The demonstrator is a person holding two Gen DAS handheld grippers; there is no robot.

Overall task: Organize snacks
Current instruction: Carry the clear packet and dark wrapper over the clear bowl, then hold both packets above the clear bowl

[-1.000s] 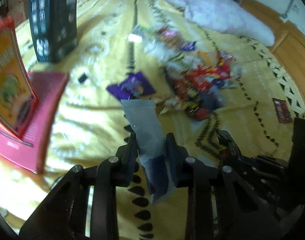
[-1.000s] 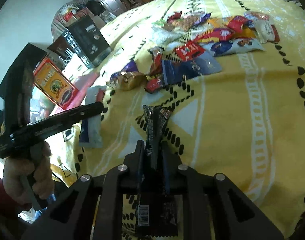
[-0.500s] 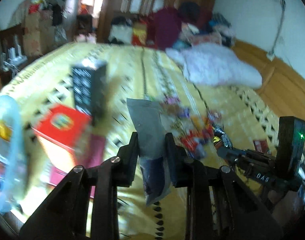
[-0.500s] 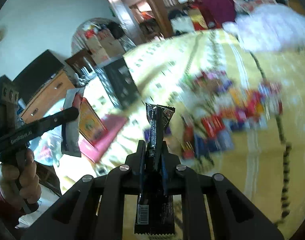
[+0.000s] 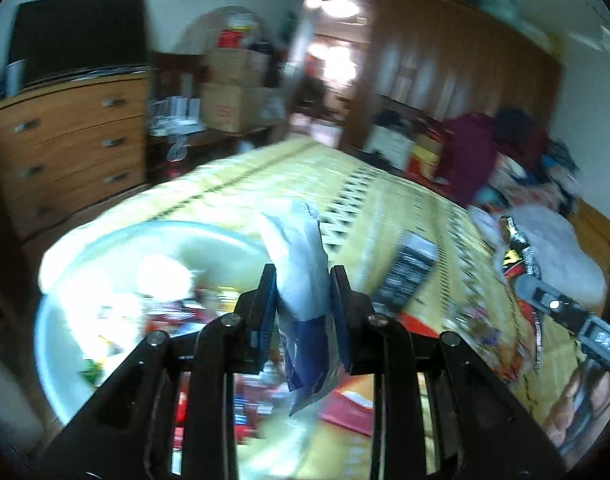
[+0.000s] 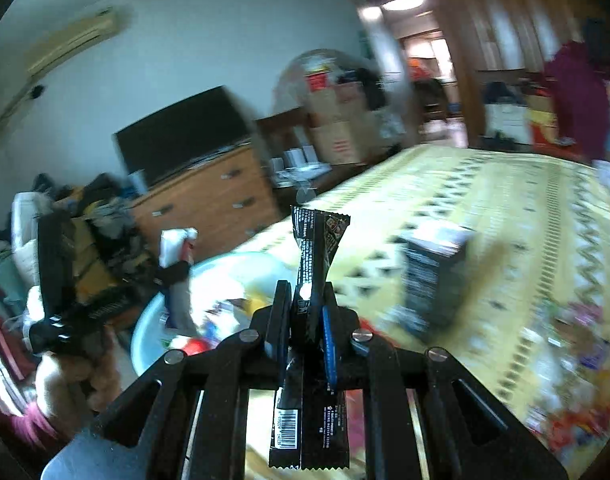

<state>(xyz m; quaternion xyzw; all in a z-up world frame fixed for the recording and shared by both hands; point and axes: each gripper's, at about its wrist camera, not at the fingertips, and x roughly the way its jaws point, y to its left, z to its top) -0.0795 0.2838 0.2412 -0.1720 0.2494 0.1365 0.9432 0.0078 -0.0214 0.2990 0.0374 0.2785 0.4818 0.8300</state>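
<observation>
I see a wooden chest of drawers point(image 5: 71, 148) far left, a dark wooden wardrobe point(image 5: 457, 76) far right, and a lit doorway point(image 5: 329, 60) between.

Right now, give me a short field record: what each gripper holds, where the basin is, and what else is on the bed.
left gripper: shut on pale blue-and-white packet
right gripper: shut on black snack bar wrapper
basin: light blue, at the bed's edge, already holds assorted snacks
bed: yellow patterned cover
black box: upright on the bed
loose snacks: scattered on the cover, blurred
image quality: motion blur, details unclear
</observation>
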